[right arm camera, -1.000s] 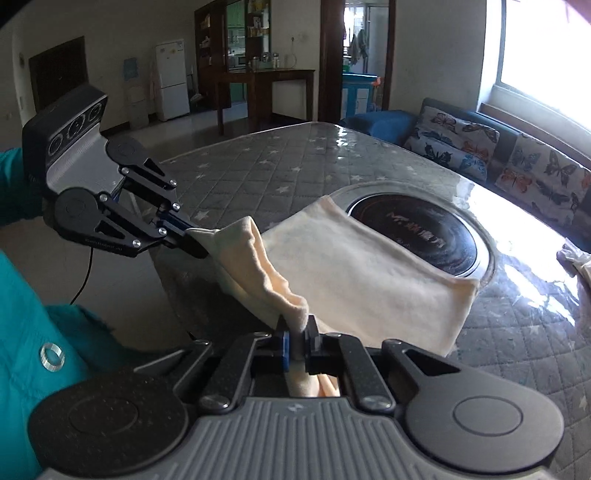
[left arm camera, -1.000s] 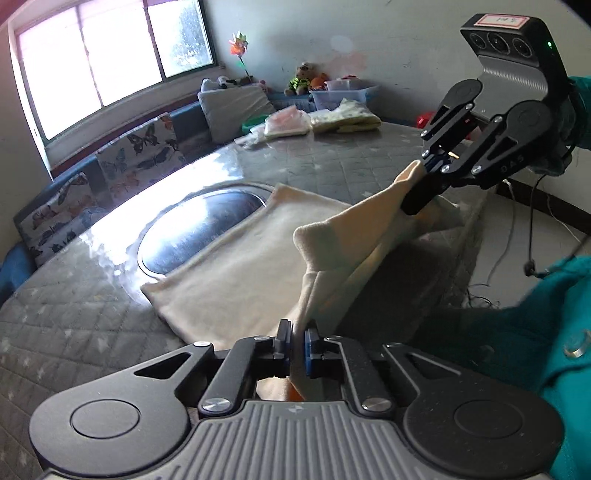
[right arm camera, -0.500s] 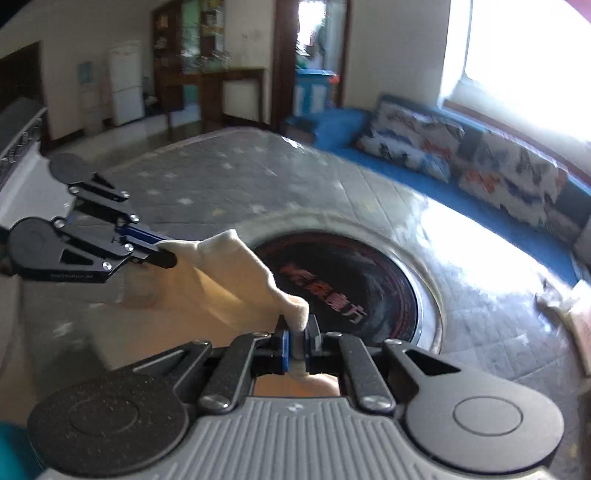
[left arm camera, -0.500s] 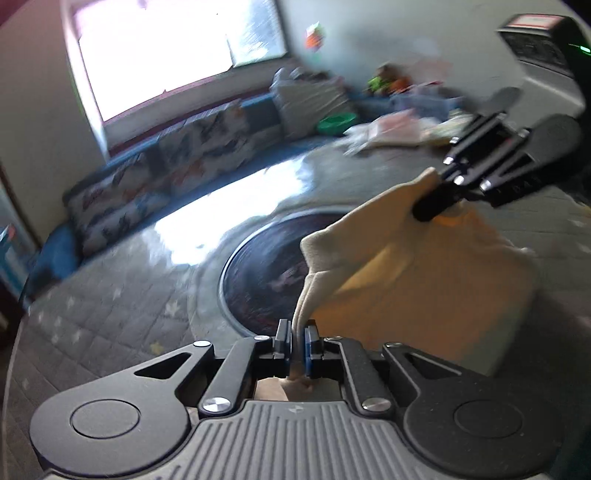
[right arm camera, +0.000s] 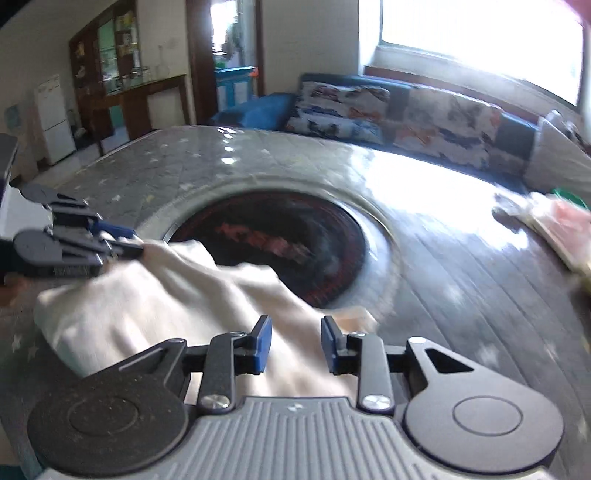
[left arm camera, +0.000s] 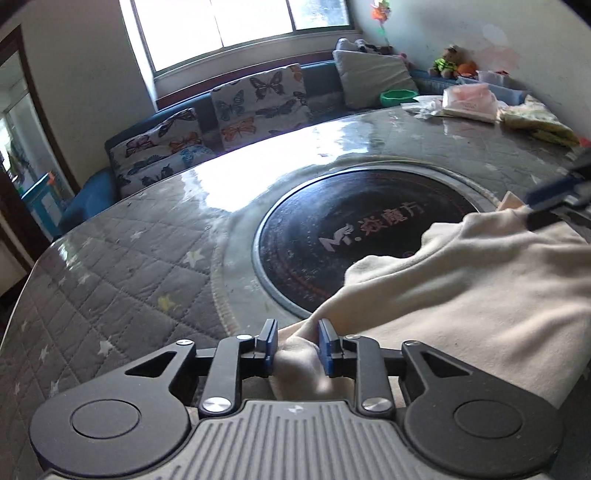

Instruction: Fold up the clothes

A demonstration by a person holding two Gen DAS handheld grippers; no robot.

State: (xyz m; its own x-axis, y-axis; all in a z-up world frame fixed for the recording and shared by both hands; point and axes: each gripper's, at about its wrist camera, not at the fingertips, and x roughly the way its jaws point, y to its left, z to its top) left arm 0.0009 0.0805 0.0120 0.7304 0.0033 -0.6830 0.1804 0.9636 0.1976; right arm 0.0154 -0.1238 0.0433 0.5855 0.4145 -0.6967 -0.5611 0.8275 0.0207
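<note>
Left gripper (left arm camera: pixel 297 347): fingers parted, cream garment (left arm camera: pixel 461 295) bunched loosely between. Right gripper (right arm camera: pixel 296 343): parted, cloth beneath. Garment doubled over on quilted table (left arm camera: pixel 122 280), overlapping round hotplate (left arm camera: pixel 351 236). Soft, light, limp; best pinched at corners or hem edge

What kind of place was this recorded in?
Most likely a home living and dining room: a sofa with butterfly cushions under a window, a fridge beyond, and a round table with a built-in cooktop.
</note>
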